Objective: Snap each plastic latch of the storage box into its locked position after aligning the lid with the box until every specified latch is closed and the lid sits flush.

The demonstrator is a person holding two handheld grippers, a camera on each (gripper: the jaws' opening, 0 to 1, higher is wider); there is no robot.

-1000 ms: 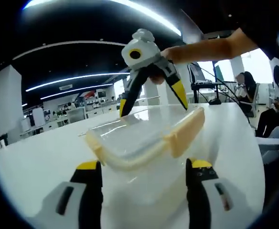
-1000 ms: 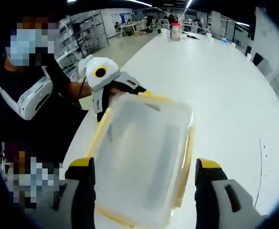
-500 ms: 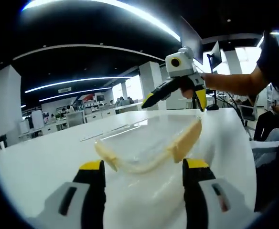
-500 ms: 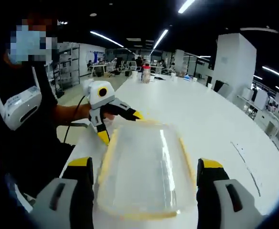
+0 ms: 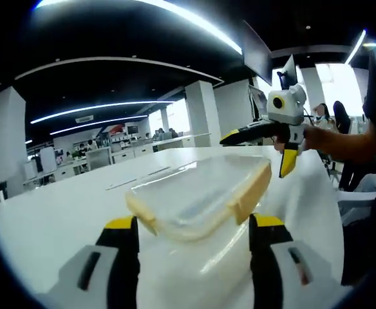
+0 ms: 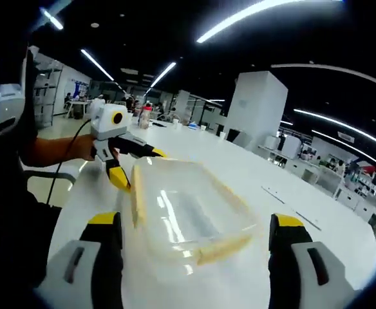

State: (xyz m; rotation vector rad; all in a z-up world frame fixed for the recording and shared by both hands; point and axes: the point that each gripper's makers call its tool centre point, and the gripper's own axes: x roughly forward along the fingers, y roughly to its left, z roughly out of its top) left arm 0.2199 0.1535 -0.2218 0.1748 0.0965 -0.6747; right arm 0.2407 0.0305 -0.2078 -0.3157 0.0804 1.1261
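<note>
Seen from the left gripper [image 5: 193,226], jaws spread wide: a clear plastic storage box [image 5: 197,193] with pale yellow latches [image 5: 251,188] lying on the glossy white table [image 5: 53,212] just beyond the tips, the right gripper [image 5: 275,145] past the box's far right corner (jaws parted, gripping nothing). Seen from the right gripper [image 6: 194,222], likewise spread: the same box [image 6: 188,209], rounded and translucent, lid on, the left gripper [image 6: 127,164] open at its far left corner, a sleeve [image 6: 11,125] behind.
</note>
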